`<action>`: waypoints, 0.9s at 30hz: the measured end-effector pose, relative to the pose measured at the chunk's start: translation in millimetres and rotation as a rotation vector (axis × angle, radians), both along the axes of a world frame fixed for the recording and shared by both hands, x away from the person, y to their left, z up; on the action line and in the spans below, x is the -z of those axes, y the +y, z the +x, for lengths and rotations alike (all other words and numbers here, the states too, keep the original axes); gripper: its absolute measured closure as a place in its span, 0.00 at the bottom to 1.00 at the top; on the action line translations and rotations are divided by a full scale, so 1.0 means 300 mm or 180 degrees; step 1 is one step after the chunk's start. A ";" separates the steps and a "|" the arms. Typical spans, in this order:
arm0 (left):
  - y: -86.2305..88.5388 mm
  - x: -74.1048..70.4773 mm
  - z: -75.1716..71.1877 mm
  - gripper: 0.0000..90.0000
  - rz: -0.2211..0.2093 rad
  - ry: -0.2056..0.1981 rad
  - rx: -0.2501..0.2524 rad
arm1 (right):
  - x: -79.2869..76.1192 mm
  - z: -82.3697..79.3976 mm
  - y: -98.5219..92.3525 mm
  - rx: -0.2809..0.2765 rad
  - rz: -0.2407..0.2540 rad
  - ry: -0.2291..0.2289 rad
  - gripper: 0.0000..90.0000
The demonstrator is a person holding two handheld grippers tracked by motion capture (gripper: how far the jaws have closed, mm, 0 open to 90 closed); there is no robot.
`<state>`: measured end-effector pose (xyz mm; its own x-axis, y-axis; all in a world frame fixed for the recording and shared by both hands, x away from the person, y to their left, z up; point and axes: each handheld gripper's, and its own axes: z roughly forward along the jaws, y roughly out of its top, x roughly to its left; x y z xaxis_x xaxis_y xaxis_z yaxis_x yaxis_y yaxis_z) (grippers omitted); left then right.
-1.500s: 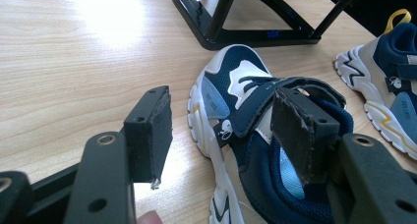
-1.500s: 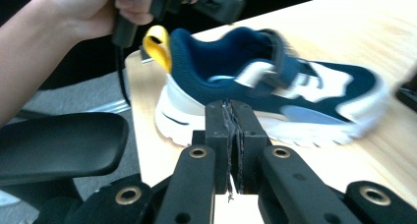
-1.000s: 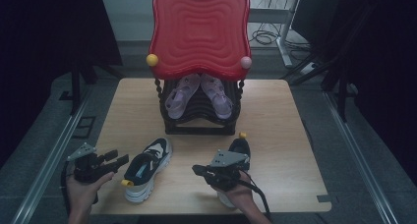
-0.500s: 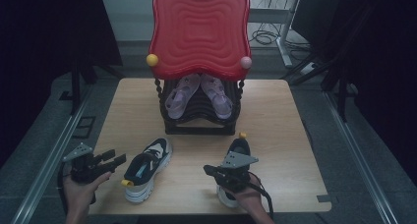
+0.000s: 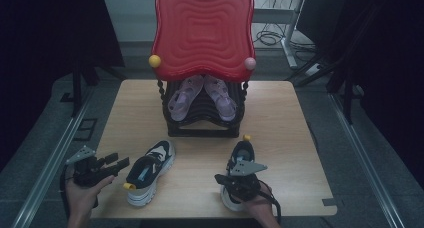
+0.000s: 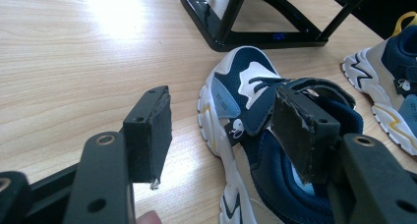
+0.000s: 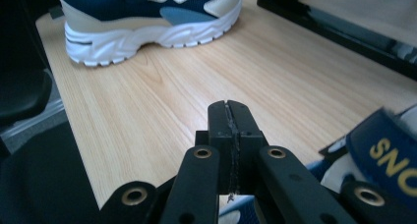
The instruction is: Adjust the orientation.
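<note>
Two navy-and-white sneakers lie on the wooden table (image 5: pixel 280 118). The left sneaker (image 5: pixel 147 172) (image 6: pixel 255 135) points toward the rack. My left gripper (image 5: pixel 121 162) (image 6: pixel 226 130) is held level just left of it, open, and its right pad (image 6: pixel 300 130) stands in front of the shoe's strap without pressing on it. The right sneaker (image 5: pixel 243 153) lies partly under my right gripper (image 5: pixel 219 179) (image 7: pixel 230 121), which points left across the table. Its jaws are shut with nothing between them. That sneaker's blue strap (image 7: pixel 388 155) shows beside the jaws, and the left sneaker (image 7: pixel 147 17) lies ahead.
A black shoe rack (image 5: pixel 202 130) stands at the back middle of the table with a pair of purple sandals (image 5: pixel 202 95) on it and a red tray (image 5: pixel 202 33) on top. Its base (image 6: pixel 265 37) (image 7: pixel 344 27) lies close behind both sneakers. The table's front edge is near both hands.
My right gripper has shifted a little to the right and lower, toward the front edge, over the right sneaker. The left gripper and both sneakers have stayed where they were.
</note>
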<state>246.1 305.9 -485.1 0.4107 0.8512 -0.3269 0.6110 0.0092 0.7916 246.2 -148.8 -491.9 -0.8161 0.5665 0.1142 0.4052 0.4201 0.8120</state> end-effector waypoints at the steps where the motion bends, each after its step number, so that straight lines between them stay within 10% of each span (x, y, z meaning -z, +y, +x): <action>1: 0.002 0.001 0.000 0.45 0.0006 0.0002 -0.0002 | 0.004 -0.002 -0.002 -0.0001 -0.0011 0.0011 0.99; 27: -0.006 0.010 0.002 0.45 0.0027 0.0030 0.0030 | 0.037 -0.008 -0.055 0.0041 -0.0199 0.0158 0.99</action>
